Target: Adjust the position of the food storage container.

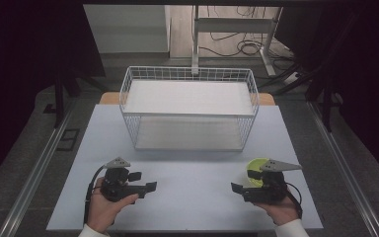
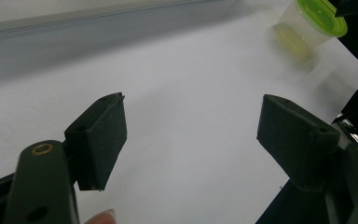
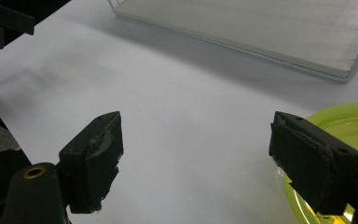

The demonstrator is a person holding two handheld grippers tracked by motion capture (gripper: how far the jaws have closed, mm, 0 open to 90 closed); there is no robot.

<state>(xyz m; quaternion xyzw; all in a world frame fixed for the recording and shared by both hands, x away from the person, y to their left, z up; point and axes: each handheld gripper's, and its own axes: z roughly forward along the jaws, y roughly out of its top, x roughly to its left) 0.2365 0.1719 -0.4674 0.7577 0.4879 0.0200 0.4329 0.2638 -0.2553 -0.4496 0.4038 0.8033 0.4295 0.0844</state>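
The right gripper [image 1: 237, 189] sits low over the near right part of the surface [image 1: 187, 187], its jaws spread wide with nothing between them. Just beside it, close against the far jaw, stands a small cup [image 1: 254, 170] with a bright lime-green rim; in the right gripper view that green rim [image 3: 349, 126] shows right behind one jaw. From the left gripper view the cup [image 2: 307, 28] looks like thin, cloudy, see-through plastic with a green top, standing upright and apparently empty.

I'd judge it very light and a bit springy: easy to tip with a nudge, easy to squash if pinched hard, and smooth enough to slide. The safest hold looks to be across the body just under the stiffer green rim, jaws on opposite sides, closed gently.

The left gripper [image 1: 148, 186] rests well apart on the near left, also wide open and holding nothing. Beyond both stands a white wire basket [image 1: 128, 91] at the far middle of the surface.
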